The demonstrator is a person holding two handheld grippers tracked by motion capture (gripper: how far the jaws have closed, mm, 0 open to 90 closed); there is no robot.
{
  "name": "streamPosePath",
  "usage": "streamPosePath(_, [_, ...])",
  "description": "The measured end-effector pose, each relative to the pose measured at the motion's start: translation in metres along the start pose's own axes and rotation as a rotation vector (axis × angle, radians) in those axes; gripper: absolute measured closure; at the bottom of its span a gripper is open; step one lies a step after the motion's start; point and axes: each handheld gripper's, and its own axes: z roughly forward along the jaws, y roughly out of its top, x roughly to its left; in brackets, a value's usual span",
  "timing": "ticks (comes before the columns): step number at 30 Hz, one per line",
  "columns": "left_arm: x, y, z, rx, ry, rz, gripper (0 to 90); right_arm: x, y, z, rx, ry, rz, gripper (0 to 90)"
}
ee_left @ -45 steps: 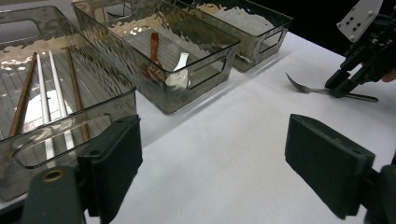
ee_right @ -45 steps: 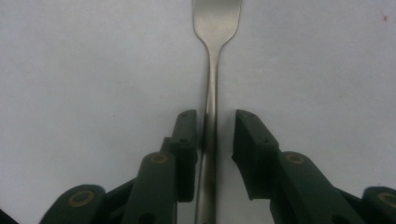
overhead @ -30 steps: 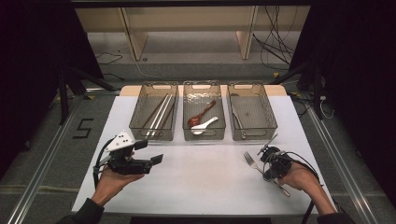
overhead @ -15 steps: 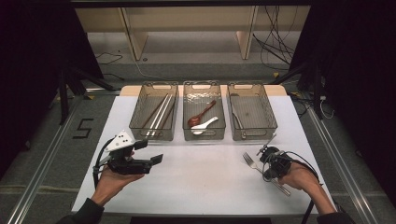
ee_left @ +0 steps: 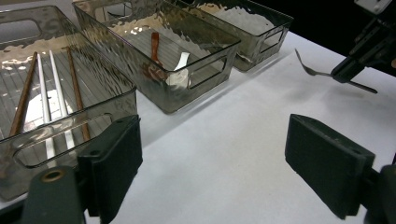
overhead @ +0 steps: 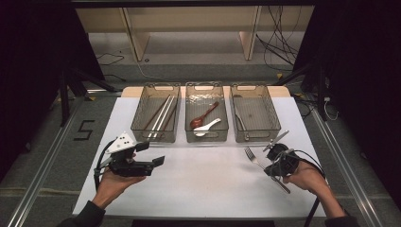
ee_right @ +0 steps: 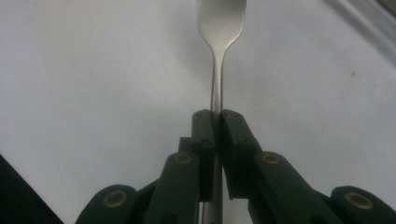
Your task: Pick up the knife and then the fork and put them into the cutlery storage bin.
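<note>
Three bins ahead, fork in the grip

Right gripper point(ee_right: 215, 122) clamps the fork point(ee_right: 219, 28) by its handle above the white table point(overhead: 213, 184) — near the right bin point(overhead: 270, 135). Left gripper point(ee_left: 212, 163) stands wide, holding nothing, facing the chopsticks bin point(ee_left: 70, 126) and spoon bin point(ee_left: 210, 65).

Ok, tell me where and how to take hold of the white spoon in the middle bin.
Grip the white spoon by its handle, the slim end that points up and right beside the brown spoon. Bring the open left claw straight down from above: the middle bin has walls all round, so a sideways approach looks blocked. The bowl end is probably too wide and rounded to pinch.
</note>
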Motion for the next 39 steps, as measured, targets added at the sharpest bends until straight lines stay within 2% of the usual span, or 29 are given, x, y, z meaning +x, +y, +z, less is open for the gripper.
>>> streamPosePath(6, [0.000, 0.000, 0.000, -0.003, -0.003, 0.000, 18.2, -0.004, 0.004, -0.013, -0.100, 0.030, 0.018, 84.8])
streamPosePath(17, [0.001, 0.000, 0.000, -0.018, -0.008, -0.003, 17.3, -0.019, 0.017, -0.029, -0.237, 0.025, 0.075, 84.7])
streamPosePath(26, [0.000, 0.000, -0.001, -0.029, -0.009, -0.005, 16.2, -0.027, 0.033, -0.038, -0.285, 0.019, 0.089, 84.8])
streamPosePath(39, [0.001, 0.000, -0.001, -0.031, -0.006, -0.002, 16.1, -0.043, 0.055, -0.048, -0.337, -0.005, 0.135, 84.7])
